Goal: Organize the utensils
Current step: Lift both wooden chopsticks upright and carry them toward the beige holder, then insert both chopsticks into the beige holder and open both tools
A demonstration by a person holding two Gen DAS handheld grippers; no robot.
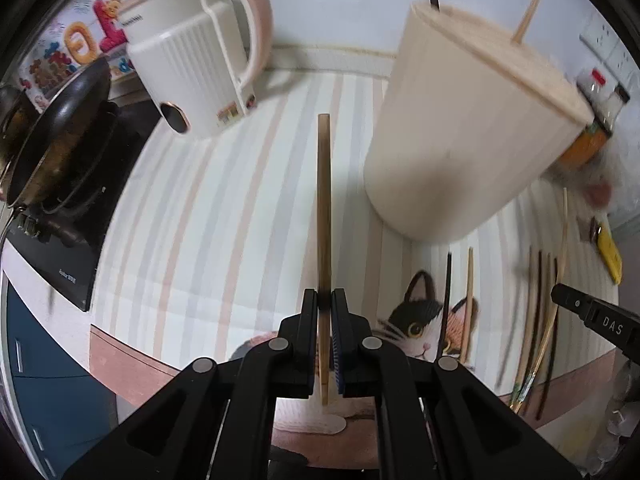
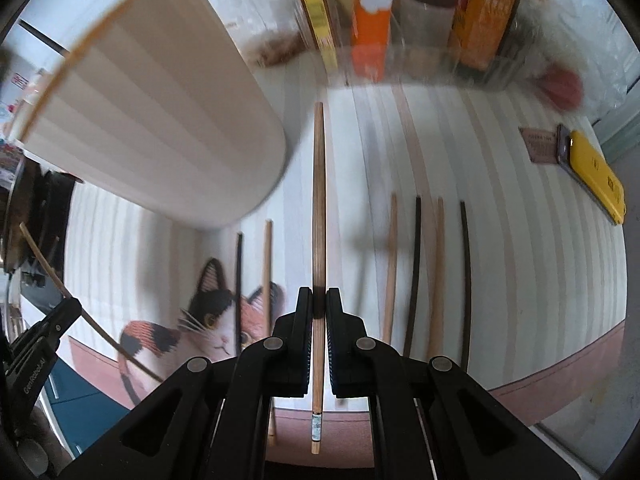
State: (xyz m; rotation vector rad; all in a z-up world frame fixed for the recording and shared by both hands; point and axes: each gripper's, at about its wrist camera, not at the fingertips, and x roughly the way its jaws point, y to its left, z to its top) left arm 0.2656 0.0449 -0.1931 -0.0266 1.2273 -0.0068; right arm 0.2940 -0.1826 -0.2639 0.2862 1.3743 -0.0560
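Left wrist view first: we're seeing the left gripper (image 1: 325, 300) pinching a thin, round, light bamboo chopstick (image 1: 324, 200), jaws pressed tight on it, stick running straight ahead over the striped pastel mat (image 1: 200, 220). A tall, ribbed, cream plastic utensil holder (image 1: 460, 128) is standing just right of it, with a pale stick and a dark one poking out of its top. More wooden and black chopsticks (image 1: 540, 300) are lying loose on the mat to the right, two crossing a cat print. A ribbed white-and-pink kettle (image 1: 192, 64) and a dark wok on a black stove are sitting off left.

Over on the right wrist view, the right gripper (image 2: 319, 300) is clamping its own grainy brown wooden chopstick (image 2: 319, 200), pointing steeply down. Four loose sticks (image 2: 428, 272) are lying side by side just right of it, with sauce bottles (image 2: 484, 16) at the back and a yellow box (image 2: 596, 172) far right.
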